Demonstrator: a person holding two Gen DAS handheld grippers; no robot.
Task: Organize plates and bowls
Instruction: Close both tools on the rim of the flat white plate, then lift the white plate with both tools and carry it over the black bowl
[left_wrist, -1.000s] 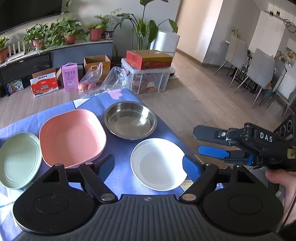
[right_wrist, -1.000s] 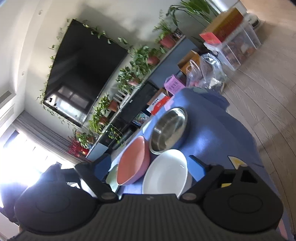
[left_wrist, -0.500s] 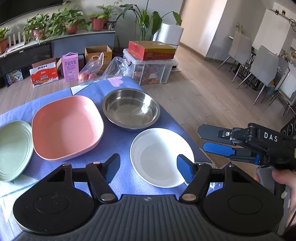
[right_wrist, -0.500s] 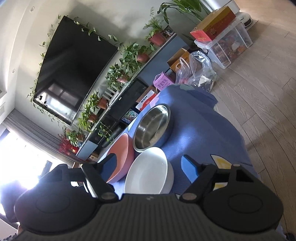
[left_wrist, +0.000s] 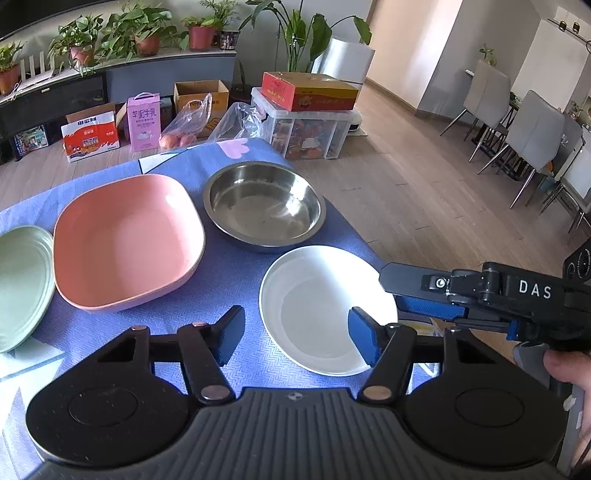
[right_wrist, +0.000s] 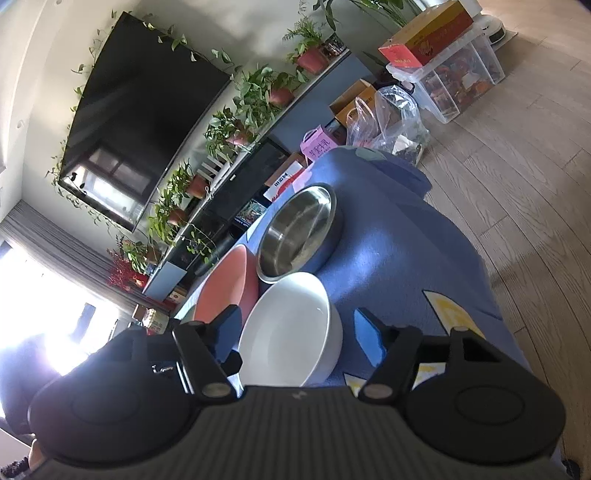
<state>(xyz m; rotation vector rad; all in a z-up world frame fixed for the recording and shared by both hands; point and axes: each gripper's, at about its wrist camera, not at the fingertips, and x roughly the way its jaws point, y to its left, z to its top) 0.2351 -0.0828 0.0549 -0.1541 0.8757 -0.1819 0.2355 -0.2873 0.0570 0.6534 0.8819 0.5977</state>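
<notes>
Both hand-held grippers, left hand-held gripper (left_wrist: 295, 334) and right hand-held gripper (right_wrist: 295, 334), have just narrowed, half-open around nothing, as we approach the white bowl (left_wrist: 327, 308) at the worktop's (left_wrist: 236, 266) four o'clock; next we must clamp its rim.

Plates: two, green plate (left_wrist: 20, 288) and pink plate (left_wrist: 125, 240)
Bowls: two, steel bowl (left_wrist: 264, 206) and white bowl (left_wrist: 317, 306)

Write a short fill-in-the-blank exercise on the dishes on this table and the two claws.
1. The dish beside the green plate is the ____ square one.
2. The steel bowl lies on a ____ cloth.
3. The right claw straddles the ____ bowl; its jaws, just closing, do not press it yet.
4. The left claw holds ____.

Missing words: pink; blue; white; nothing
</notes>
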